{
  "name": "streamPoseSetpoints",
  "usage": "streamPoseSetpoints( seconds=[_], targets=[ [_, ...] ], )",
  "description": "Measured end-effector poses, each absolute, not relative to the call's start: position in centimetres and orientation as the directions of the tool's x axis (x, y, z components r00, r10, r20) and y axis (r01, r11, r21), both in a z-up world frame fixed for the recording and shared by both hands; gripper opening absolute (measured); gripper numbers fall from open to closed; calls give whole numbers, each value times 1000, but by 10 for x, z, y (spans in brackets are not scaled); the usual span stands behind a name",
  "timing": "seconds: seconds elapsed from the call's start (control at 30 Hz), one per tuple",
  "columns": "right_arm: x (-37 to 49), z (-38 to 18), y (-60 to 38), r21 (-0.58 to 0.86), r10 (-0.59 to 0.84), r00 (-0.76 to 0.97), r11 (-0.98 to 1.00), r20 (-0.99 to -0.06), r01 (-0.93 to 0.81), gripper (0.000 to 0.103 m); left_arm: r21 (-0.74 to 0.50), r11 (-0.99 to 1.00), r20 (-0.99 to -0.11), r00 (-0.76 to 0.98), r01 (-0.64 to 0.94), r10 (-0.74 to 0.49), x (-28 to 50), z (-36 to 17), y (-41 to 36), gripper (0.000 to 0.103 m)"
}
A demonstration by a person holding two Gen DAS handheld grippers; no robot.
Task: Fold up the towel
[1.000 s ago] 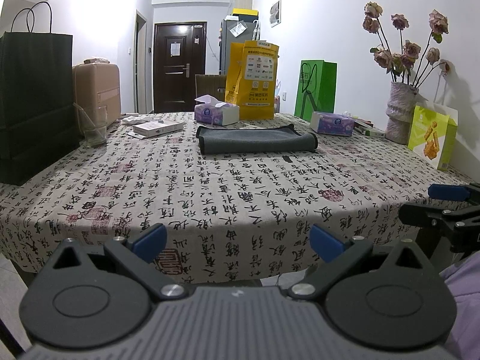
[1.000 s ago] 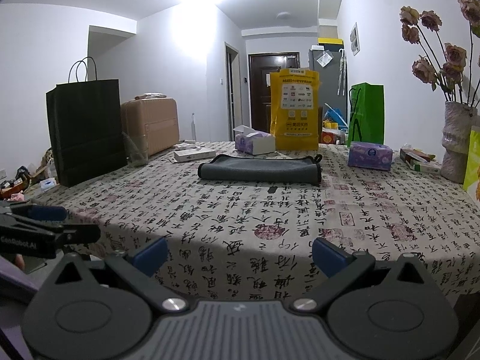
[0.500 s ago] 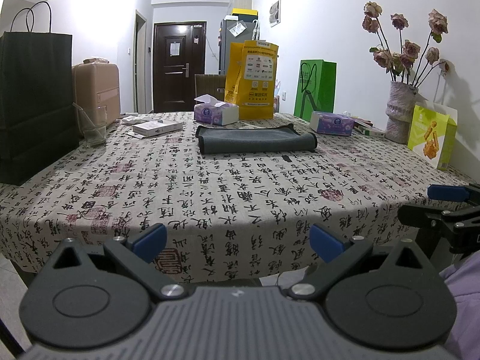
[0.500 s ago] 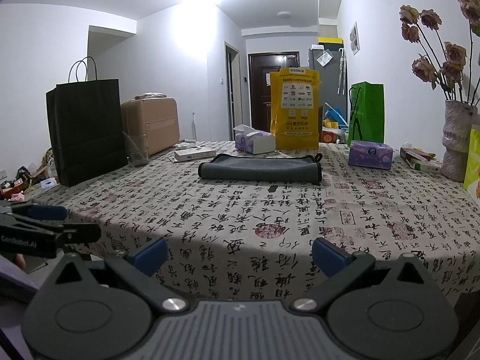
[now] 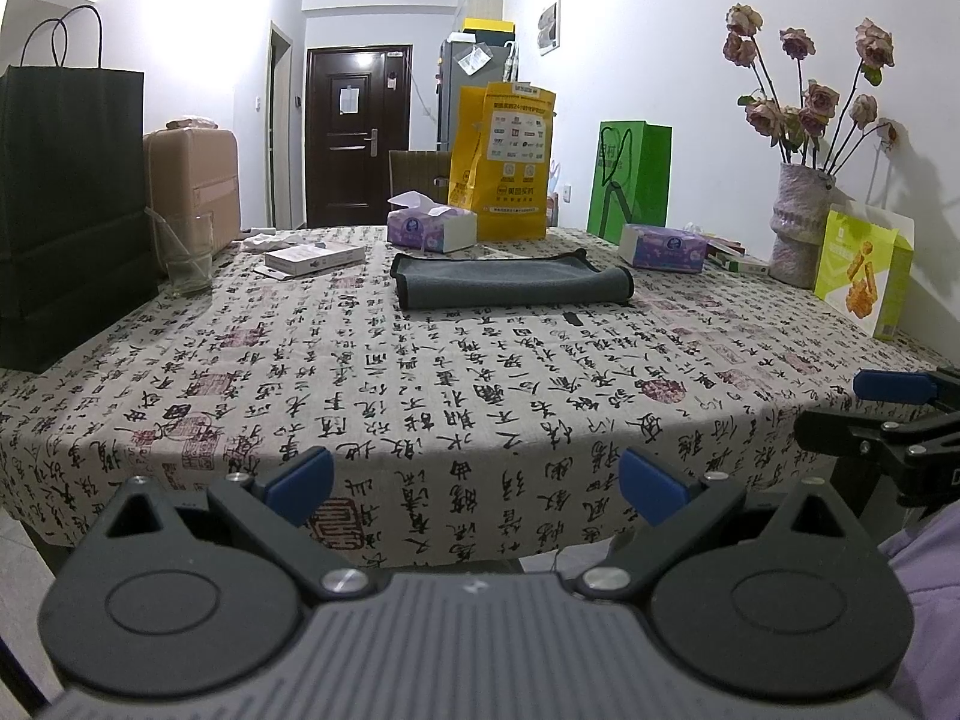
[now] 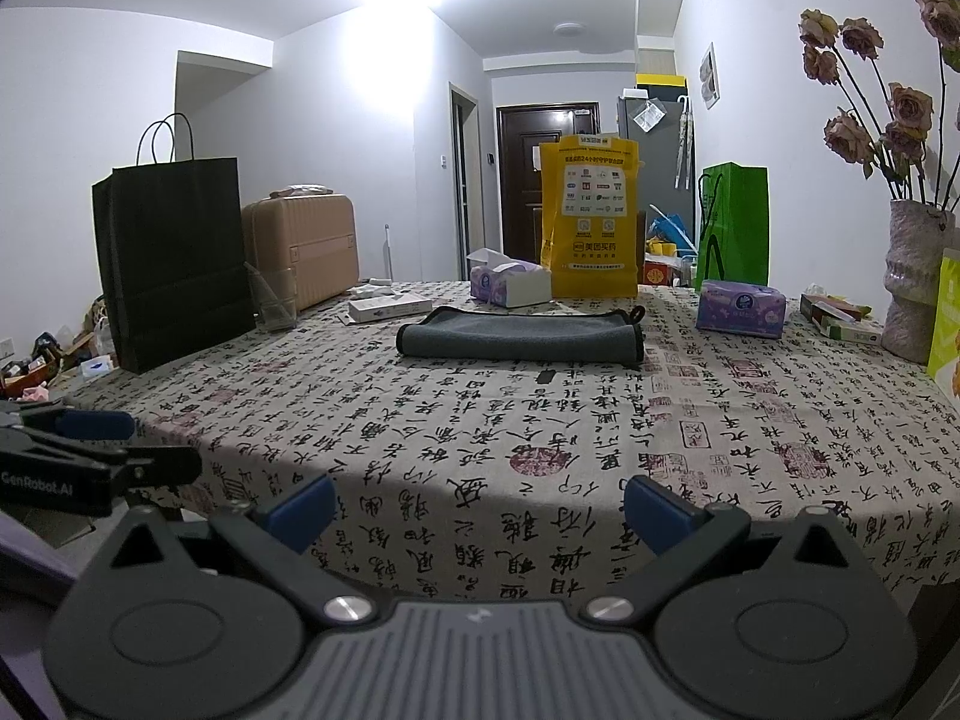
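Note:
A dark grey towel (image 5: 510,285) lies folded into a long flat strip near the far middle of the table; it also shows in the right wrist view (image 6: 519,339). My left gripper (image 5: 474,483) is open and empty, held at the table's near edge, well short of the towel. My right gripper (image 6: 477,507) is open and empty, also at the near edge. Each gripper shows at the side of the other's view: the right gripper (image 5: 888,414) and the left gripper (image 6: 90,450).
The table (image 5: 420,384) has a calligraphy-print cloth. A black bag (image 5: 66,210), a glass (image 5: 186,252) and a suitcase (image 5: 192,180) stand left. Tissue boxes (image 5: 429,228), a yellow bag (image 5: 501,162), a green bag (image 5: 633,180), a vase (image 5: 801,234) and a snack bag (image 5: 861,270) stand at back and right.

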State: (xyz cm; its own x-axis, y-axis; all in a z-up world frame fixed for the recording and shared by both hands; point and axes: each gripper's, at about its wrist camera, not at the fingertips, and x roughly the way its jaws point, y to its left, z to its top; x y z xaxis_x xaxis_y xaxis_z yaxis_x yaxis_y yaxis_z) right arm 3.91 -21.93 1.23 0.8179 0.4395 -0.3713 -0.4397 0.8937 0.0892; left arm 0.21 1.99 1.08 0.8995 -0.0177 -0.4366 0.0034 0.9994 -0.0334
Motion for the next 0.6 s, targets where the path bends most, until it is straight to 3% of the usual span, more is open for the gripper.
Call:
streamPoseSetpoints(
  seconds=[0.6],
  targets=[
    [39, 12, -219, 89, 439, 818, 894, -371, -439, 103, -37, 999, -431, 902, 5, -21, 0, 13, 20, 103]
  ],
)
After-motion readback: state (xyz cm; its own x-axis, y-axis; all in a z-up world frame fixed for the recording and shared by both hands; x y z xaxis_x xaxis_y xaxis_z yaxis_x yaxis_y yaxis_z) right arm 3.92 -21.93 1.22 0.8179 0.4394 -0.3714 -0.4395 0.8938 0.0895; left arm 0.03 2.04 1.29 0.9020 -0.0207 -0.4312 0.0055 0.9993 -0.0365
